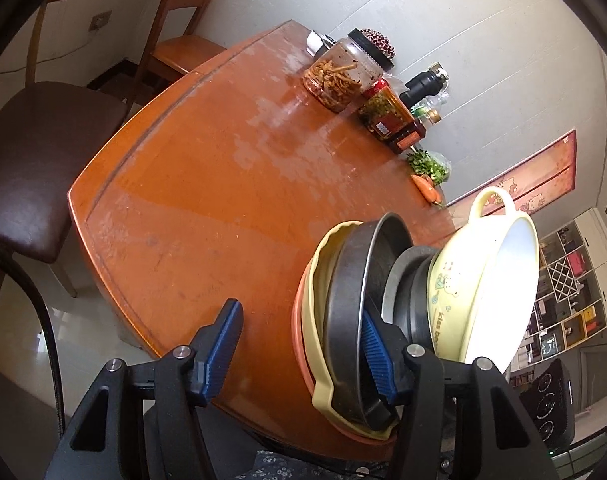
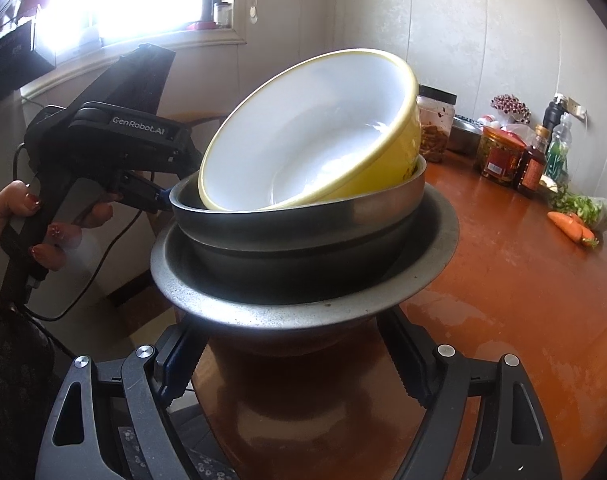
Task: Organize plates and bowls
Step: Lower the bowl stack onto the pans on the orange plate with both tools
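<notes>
On the orange tabletop [image 1: 191, 184], the left hand-held gripper [image 1: 303, 344], jaws apart around the stack's plate rims [image 1: 343, 300], should clamp squarely while the right hand-held gripper [image 2: 291, 368], spread wide at the metal basin [image 2: 303, 280], steadies it.

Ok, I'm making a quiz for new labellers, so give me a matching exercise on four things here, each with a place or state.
Things:
1. yellow bowl
2. carrot
3. wide metal dish
4. left hand-held gripper

Place or state:
A. lying on the table beside greens
B. bottom of the stack, between the right hand-held gripper's fingers
C. tilted, on top of the stack
D. one finger inside a dark pan's rim, the other outside, apart from it

Pairs: 1-C, 2-A, 3-B, 4-D
</notes>
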